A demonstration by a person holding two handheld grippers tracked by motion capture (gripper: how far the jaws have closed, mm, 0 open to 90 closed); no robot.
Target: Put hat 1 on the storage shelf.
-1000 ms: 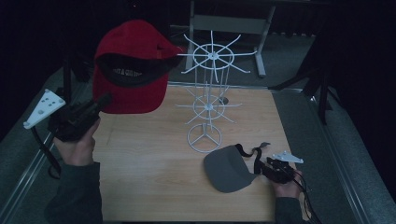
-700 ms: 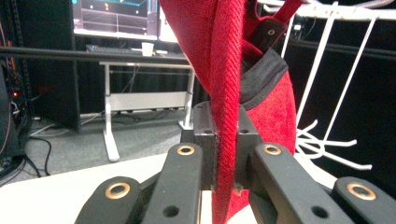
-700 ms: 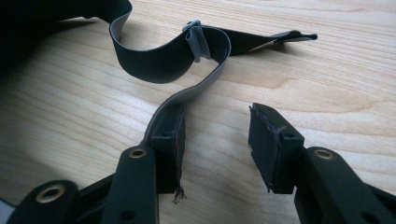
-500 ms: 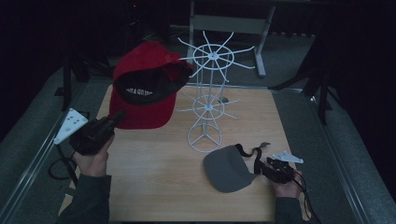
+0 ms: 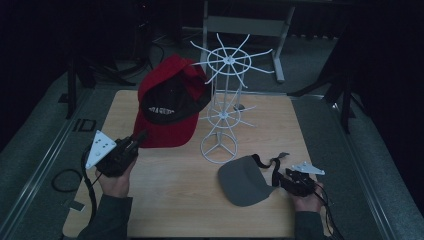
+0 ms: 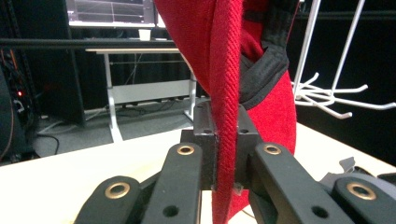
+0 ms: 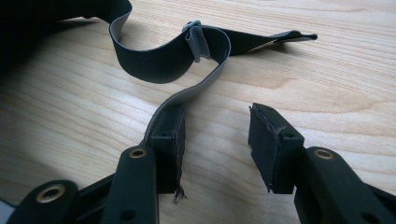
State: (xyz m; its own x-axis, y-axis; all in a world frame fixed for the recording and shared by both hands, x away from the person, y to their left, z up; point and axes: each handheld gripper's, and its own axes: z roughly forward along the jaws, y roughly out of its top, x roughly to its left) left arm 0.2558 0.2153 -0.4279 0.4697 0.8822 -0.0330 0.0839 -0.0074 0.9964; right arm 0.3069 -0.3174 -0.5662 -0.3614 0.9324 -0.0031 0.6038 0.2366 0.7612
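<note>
From the high view, two caps are in sight. A red cap point(image 5: 170, 107) of woven cloth with a black lining is held up off the pale wooden bench point(image 5: 165, 195) by the left gripper point(image 5: 136, 141), close beside a white wire rack point(image 5: 225, 107) with two spoked wheels on one stem. A grey cap point(image 5: 244, 180), smooth and rounded, lies flat on the bench with its dark strap point(image 5: 267, 164) trailing toward the right gripper point(image 5: 286, 176).

In the left gripper view, the black jaws are closed tight on the twilled edge of the cap's red brim point(image 6: 225, 102), which stands upright between them.

In the right gripper view, the jaws stand well apart with nothing between them; the looped strap point(image 7: 187, 60), with a grey buckle point(image 7: 197, 41), touches the outside of the left-hand pad point(image 7: 173, 140).
</note>
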